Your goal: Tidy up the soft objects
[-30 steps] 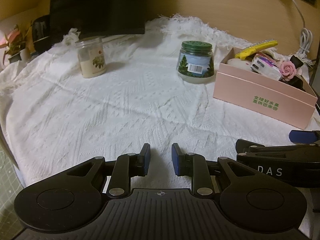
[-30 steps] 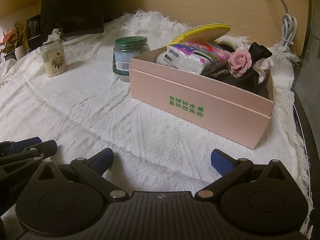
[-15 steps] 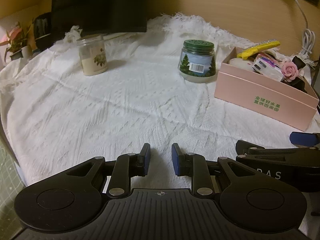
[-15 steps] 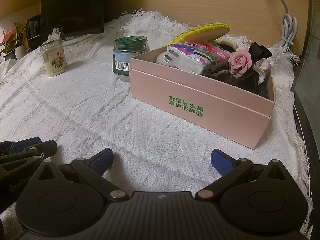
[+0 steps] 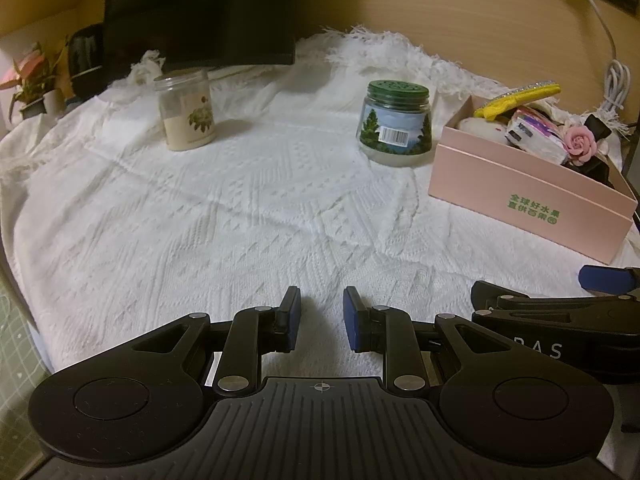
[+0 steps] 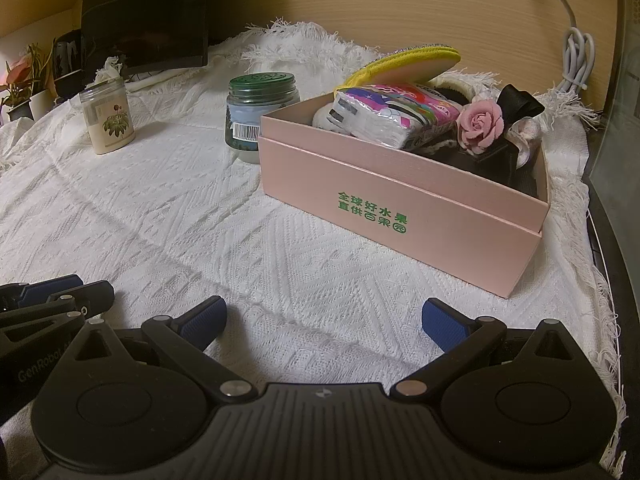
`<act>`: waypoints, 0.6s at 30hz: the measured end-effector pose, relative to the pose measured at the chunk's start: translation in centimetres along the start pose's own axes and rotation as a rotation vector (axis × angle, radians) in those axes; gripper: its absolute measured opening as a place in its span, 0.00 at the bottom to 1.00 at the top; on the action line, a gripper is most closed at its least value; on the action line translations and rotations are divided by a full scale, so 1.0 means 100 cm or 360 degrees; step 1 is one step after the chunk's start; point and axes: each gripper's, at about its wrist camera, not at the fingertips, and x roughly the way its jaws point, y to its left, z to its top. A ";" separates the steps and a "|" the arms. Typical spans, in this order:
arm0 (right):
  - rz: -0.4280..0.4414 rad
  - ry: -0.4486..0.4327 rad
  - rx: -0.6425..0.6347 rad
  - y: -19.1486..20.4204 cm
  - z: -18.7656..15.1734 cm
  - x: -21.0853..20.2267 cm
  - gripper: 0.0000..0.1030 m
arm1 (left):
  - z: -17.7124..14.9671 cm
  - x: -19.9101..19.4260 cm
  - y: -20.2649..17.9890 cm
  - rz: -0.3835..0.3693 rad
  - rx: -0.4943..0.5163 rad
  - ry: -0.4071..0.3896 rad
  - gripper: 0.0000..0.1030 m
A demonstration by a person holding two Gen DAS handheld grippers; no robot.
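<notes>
Hovering low over the white cloth (image 5: pixel 224 216) that covers the counter, the left tool (image 5: pixel 322 314) has its blue pads drawn near each other with a narrow gap, nothing between them. The right tool (image 6: pixel 324 318) sits just beside it, its fingers spread wide and empty, above bare cloth in front of the pink box (image 6: pixel 400 204).

The soft things lie inside that box at the cloth's right side: a tissue pack (image 6: pixel 394 114) with a coloured wrapper, a yellow-edged pad (image 6: pixel 404 62) leaning over its back rim, a pink rose (image 6: pixel 480 124) on a black bow (image 6: pixel 520 106), and something white under the pack, too hidden to name.

A green-lidded jar (image 5: pixel 396 124) stands just left of the box. A clear jar (image 5: pixel 186 114) with a flower label stands well apart, further left. Behind them is a dark monitor (image 5: pixel 200 12); a potted plant (image 5: pixel 34 84) sits at the far left edge.
</notes>
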 end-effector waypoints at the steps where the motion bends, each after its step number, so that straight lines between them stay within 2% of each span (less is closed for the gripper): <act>1: 0.0000 0.0000 0.0000 0.000 0.000 0.000 1.00 | 0.000 0.000 0.000 -0.0002 -0.0002 0.0000 0.25; 18: 0.0001 0.0000 -0.0001 0.000 0.000 0.000 1.00 | -0.001 -0.001 -0.001 -0.0001 0.0027 -0.0007 0.25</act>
